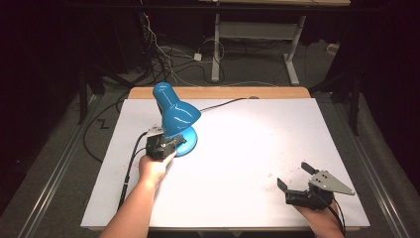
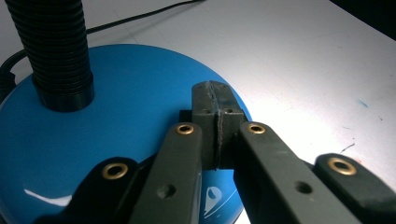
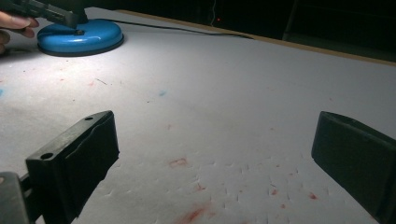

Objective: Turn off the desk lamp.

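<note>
A blue desk lamp stands on the left half of the white table, its shade (image 1: 176, 111) tilted toward the right and casting light on the tabletop. My left gripper (image 1: 173, 143) is shut with nothing between its jaws. In the left gripper view its joined tips (image 2: 215, 93) sit on the lamp's round blue base (image 2: 130, 93), right of the black ribbed neck (image 2: 56, 51). My right gripper (image 1: 293, 174) is open near the table's front right corner, with bare table between its jaws (image 3: 215, 140). Far off, the right gripper view shows the base (image 3: 88, 39) with a small black spot under the left gripper's tip (image 3: 70, 18).
The lamp's black cord (image 1: 223, 103) runs from the base to the table's back edge. Faint red and blue marks stain the white table (image 1: 247, 163). Beyond the table lie floor cables and a desk frame (image 1: 257, 44).
</note>
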A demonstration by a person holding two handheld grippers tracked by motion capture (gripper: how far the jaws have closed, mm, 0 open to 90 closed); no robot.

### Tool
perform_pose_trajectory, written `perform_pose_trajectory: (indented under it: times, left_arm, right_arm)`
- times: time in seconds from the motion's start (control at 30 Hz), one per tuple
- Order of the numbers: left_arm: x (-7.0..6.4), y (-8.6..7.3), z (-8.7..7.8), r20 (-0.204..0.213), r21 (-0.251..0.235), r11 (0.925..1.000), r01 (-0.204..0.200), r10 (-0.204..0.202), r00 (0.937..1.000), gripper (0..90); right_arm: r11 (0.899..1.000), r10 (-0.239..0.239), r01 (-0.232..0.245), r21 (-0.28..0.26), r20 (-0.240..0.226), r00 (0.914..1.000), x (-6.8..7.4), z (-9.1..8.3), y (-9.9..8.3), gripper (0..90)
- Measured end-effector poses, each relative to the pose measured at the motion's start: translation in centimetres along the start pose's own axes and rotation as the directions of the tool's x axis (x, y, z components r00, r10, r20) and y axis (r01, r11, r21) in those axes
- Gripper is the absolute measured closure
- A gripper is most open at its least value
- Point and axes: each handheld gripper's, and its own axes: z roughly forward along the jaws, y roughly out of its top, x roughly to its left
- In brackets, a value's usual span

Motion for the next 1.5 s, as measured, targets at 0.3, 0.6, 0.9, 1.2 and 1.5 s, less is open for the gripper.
perform_pose_trajectory:
  times: [0.3, 0.6, 0.9, 1.2, 1.5]
  left_arm:
    - [0.01, 0.09, 0.17, -0.006, 0.003, 1.0, 0.001, -0.001, 1.0, 88.0]
    - [0.15, 0.1, 0.16, -0.001, 0.004, 1.0, 0.008, -0.008, 1.0, 88.1]
    - [0.13, 0.05, 0.2, 0.021, 0.007, 1.0, -0.004, 0.004, 0.9998, 88.2]
    - [0.18, 0.06, 0.31, 0.034, 0.017, 0.9998, -0.006, 0.005, 0.9994, 88.4]
    - [0.52, 0.06, 0.39, 0.008, 0.021, 0.9988, 0.043, -0.043, 0.999, 88.6]
  right_arm:
    - [1.0, -0.004, 0.004, -0.001, 0.001, 1.0, -0.07, -0.06, 0.01, 1.3]
    - [1.0, -0.005, 0.005, -0.002, 0.0, 1.0, -0.04, -0.08, 0.03, 1.4]
    - [1.0, -0.002, 0.002, 0.002, 0.002, 1.0, -0.05, -0.05, -0.02, 1.4]
    - [1.0, -0.004, 0.004, 0.0, 0.001, 1.0, 0.01, -0.08, 0.0, 1.5]
    - [1.0, -0.005, 0.005, -0.002, 0.001, 1.0, 0.05, -0.2, -0.01, 1.5]
